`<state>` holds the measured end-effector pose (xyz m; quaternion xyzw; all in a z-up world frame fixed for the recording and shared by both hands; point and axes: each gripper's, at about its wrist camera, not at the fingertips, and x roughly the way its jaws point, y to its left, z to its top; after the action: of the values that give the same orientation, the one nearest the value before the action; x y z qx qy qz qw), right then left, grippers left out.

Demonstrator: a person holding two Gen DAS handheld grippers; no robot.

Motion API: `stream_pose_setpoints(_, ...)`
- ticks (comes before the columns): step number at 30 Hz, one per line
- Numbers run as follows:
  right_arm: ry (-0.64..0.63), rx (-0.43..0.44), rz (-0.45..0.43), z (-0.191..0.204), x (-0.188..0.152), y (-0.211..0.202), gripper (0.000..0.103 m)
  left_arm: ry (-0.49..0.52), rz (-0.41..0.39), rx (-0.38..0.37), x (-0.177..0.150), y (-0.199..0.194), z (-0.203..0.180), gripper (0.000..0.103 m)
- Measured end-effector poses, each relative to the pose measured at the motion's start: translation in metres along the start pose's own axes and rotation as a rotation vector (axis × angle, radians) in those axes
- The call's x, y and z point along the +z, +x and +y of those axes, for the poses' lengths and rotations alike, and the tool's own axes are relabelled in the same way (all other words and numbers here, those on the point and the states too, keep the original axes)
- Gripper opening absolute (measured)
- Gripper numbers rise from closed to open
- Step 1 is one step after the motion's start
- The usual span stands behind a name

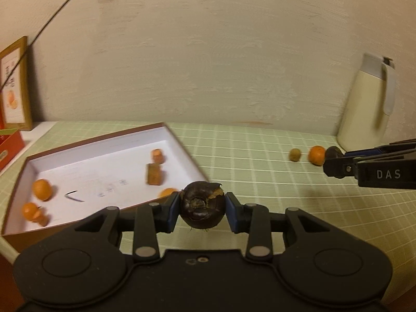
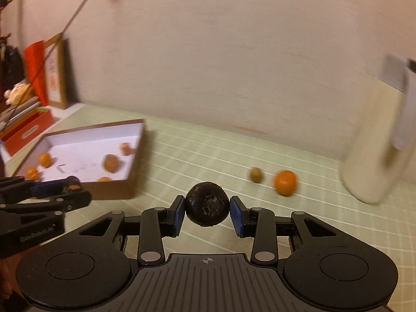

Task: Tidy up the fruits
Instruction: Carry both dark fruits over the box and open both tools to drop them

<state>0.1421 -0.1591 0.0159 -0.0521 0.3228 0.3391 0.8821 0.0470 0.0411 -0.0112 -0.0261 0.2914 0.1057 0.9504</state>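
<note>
My left gripper (image 1: 202,212) is shut on a dark brown round fruit (image 1: 201,208), held above the table just right of the open box (image 1: 176,136). My right gripper (image 2: 207,212) is shut on a second dark round fruit (image 2: 206,204) above the green checked cloth. The box has a white inside and brown walls and holds several small orange fruits (image 1: 41,189) and a brown block (image 1: 154,173). An orange fruit (image 2: 285,182) and a small greenish-brown fruit (image 2: 255,174) lie on the cloth to the right. The right gripper also shows in the left wrist view (image 1: 338,166).
A cream jug (image 1: 366,106) with a grey lid stands at the back right by the wall. A framed picture (image 1: 15,85) and a red box (image 1: 10,145) stand at the left. The green checked cloth (image 1: 260,171) covers the table.
</note>
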Motion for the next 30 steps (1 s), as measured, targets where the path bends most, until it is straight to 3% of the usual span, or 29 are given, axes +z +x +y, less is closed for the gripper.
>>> stream_pose_setpoints(16, -0.119, 0.143, -0.006, 0.078, 0.022, 0.029, 0.038, -0.084, 0.002, 0.12, -0.009, -0.017, 0.075, 0.028)
stream_pose_setpoints(30, -0.157, 0.196, -0.04, 0.115, 0.036, 0.046, 0.038, -0.151, -0.047, 0.215, 0.002, -0.025, 0.13, 0.028)
